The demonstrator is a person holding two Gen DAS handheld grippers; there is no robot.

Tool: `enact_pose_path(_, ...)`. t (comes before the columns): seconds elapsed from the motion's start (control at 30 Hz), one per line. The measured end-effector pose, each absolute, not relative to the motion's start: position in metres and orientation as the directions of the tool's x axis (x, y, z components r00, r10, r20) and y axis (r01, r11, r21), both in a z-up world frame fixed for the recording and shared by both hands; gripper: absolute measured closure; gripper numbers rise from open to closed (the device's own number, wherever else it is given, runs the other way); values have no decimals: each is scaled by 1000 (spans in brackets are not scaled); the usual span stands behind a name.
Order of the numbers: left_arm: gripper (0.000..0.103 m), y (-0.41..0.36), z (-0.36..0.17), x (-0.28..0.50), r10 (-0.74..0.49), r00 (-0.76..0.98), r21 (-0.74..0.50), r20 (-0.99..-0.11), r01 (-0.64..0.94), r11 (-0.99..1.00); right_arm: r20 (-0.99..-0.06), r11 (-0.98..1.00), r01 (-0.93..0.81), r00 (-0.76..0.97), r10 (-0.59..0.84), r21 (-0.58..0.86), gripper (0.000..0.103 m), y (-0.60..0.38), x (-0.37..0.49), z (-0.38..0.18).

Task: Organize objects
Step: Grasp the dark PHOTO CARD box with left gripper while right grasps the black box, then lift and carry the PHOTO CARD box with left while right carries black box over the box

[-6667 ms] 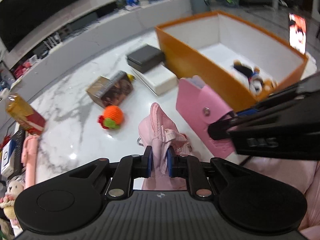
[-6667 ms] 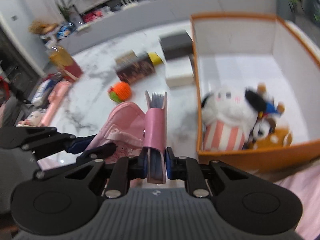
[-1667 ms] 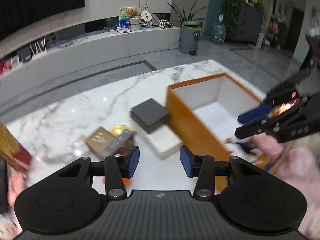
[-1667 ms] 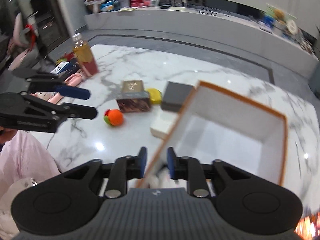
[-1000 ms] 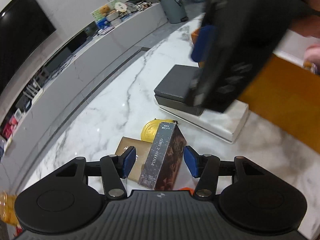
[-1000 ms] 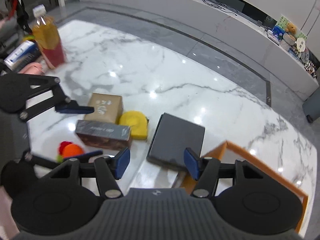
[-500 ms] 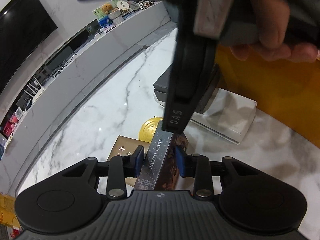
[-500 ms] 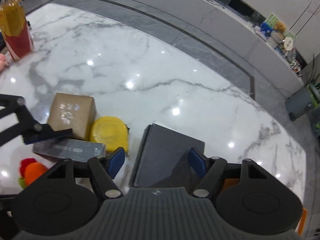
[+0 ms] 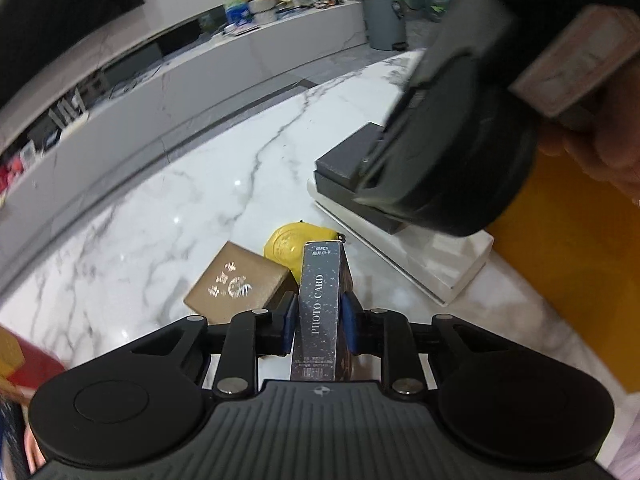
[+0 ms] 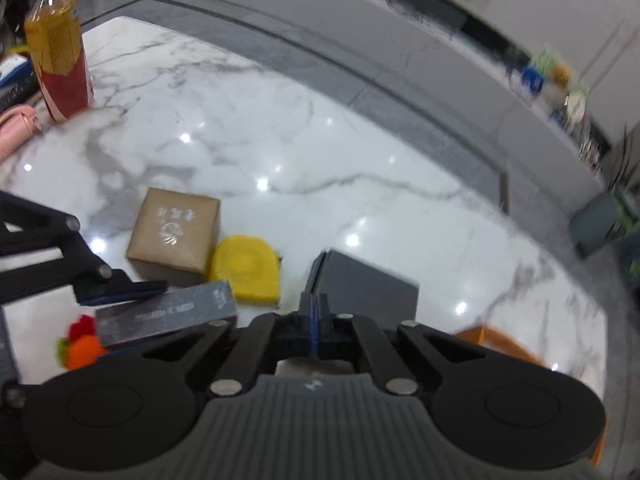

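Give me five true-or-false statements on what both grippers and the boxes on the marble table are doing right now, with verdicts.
1. The left gripper is shut on the PHOTO CARD box. True.
2. The right gripper is wide open. False: its blue pads meet, with nothing visibly between them.
3. The yellow tape measure lies beside the brown box. True.
4. The dark grey box sits inside the orange bin. False: it rests on a white box outside the bin.
5. The drink bottle lies on its side. False: it stands upright.
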State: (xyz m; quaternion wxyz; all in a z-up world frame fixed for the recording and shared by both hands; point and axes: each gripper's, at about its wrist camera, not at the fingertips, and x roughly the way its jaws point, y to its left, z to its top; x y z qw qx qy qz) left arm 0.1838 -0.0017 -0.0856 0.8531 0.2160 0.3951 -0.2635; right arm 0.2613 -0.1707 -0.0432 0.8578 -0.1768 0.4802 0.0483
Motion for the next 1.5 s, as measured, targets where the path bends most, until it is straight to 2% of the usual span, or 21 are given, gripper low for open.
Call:
enact_pose_path(0.13,75,13,-80,192,-296,540,51,-788,535,843,-854,960,-235,520,-9,-154,103,-186,254,-37)
enact_pose_path(0.2,76,20,-76,198,-307,541,7,-783,501,865,-865,962,-259,499,55,-89,97,-195,254,-31)
enact_pose_path(0.23,76,22,-74,201,-316,540,-10,-780,494,869,-871,960,-267,487,63,-80,87,-196,255,-30)
enact_pose_path(0.27,75,22,-73,198,-325,540,-23,-776,491,871,-874,959,-272,482,67,-77,64,-199,256,-28)
enact_pose_path(0.33,75,23,-70,196,-334,540,-35,-773,489,872,-875,951,-296,479,72,-84,41,-200,263,-25)
enact_pose_path(0.4,76,23,-66,196,-341,539,-45,-770,487,872,-878,939,-329,473,70,-103,39,-200,274,-26)
enact_pose_path(0.47,76,24,-64,197,-346,542,-53,-766,482,874,-900,935,-332,434,37,-122,26,-202,290,-31)
enact_pose_path(0.6,76,27,-62,203,-357,551,-69,-754,475,877,-928,940,-307,372,-23,-146,23,-205,319,-45)
enact_pose_path(0.8,76,30,-63,204,-365,541,-83,-758,474,877,-951,953,-255,297,-85,-164,26,-204,333,-58)
enact_pose_path(0.93,76,33,-66,203,-356,530,-101,-769,450,887,-938,931,-304,333,-94,-201,41,-191,322,-53)
enact_pose_path(1.13,76,39,-70,196,-347,524,-121,-778,418,901,-942,931,-337,334,-24,-143,45,-176,307,-44)
enact_pose_path(1.2,76,41,-70,194,-347,525,-126,-777,411,903,-943,929,-343,333,-16,-137,42,-177,309,-42)
enact_pose_path(1.27,76,43,-70,194,-347,526,-134,-776,400,906,-943,943,-305,331,-30,-136,27,-185,317,-40)
enact_pose_path(1.5,76,42,-67,201,-350,520,-156,-780,380,912,-974,963,-255,224,-23,-82,22,-205,344,-52)
